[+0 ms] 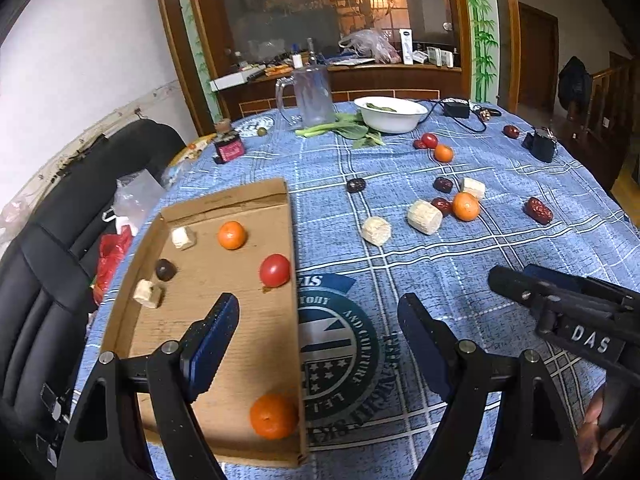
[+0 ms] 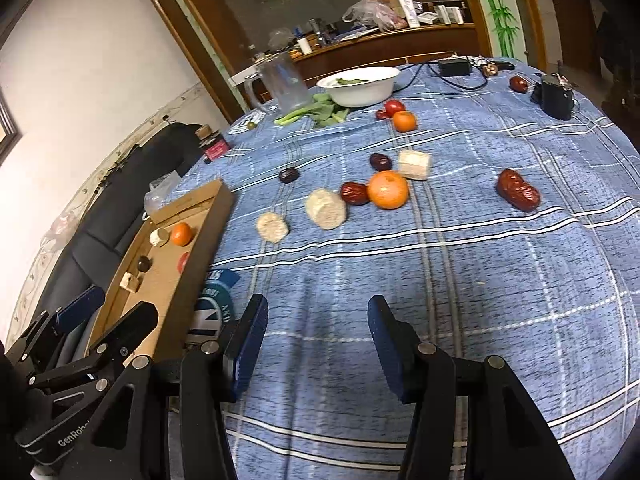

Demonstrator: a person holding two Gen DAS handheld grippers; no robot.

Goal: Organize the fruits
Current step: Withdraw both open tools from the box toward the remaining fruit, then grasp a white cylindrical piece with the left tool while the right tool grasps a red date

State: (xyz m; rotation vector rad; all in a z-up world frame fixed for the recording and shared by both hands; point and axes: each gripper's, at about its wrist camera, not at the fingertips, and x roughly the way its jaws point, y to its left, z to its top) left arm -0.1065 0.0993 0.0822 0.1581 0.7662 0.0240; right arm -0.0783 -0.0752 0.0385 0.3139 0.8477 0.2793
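Note:
A cardboard tray point(image 1: 248, 344) lies at the table's left edge. It holds two oranges point(image 1: 232, 235), a tomato point(image 1: 275, 270), a dark date point(image 1: 165, 269) and two pale chunks point(image 1: 183, 237). Out on the blue cloth lie an orange point(image 2: 388, 190), red dates point(image 2: 518, 190), pale chunks point(image 2: 326, 208) and dark dates point(image 2: 288, 175). Farther back are a tomato point(image 2: 394, 107) and another orange point(image 2: 404, 121). My left gripper point(image 1: 318, 308) is open and empty over the tray's right wall. My right gripper point(image 2: 318, 308) is open and empty above bare cloth, short of the loose fruit.
At the far side stand a white bowl point(image 1: 390, 114) with greens, a glass jug point(image 1: 310, 94), a black adapter with cable point(image 1: 456, 110) and a black case point(image 1: 542, 145). A black chair point(image 1: 48, 280) with a red bag stands left of the table.

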